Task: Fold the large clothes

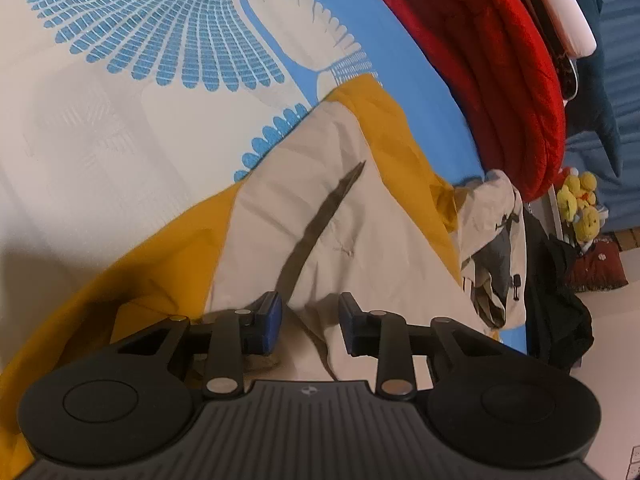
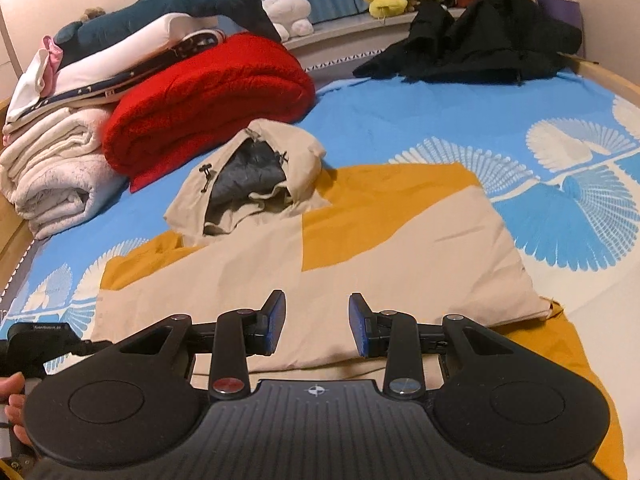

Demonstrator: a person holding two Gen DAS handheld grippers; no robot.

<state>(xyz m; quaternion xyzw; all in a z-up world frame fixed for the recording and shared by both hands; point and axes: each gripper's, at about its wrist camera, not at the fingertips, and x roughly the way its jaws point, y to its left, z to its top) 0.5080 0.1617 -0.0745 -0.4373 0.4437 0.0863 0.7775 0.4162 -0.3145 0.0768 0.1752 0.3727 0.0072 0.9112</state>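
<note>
So the beige-and-mustard hooded jacket [image 2: 360, 240] is lying spread out on the bed [image 2: 420, 120], which has a blue sheet with white fan patterns, and I'll place everything off that jacket. Its hood [image 2: 256, 168] sits at the far end, gaping open so you can see the dark grey lining. Just past the hood there's a rolled red blanket [image 2: 208, 100], with a stack of white towels [image 2: 52, 168] next to it and a plush shark [image 2: 180, 4] piled on top behind. A heap of black clothing [image 2: 480, 40] lies well beyond the jacket, at the far edge of the bed. The left gripper [image 1: 310, 320] hangs right over the beige panel, jaws partly apart — nothing pinched between the blue pads that I can see. The right gripper [image 2: 317, 320] is low over the jacket's near end, jaws partly spread too, nothing in them.
</note>
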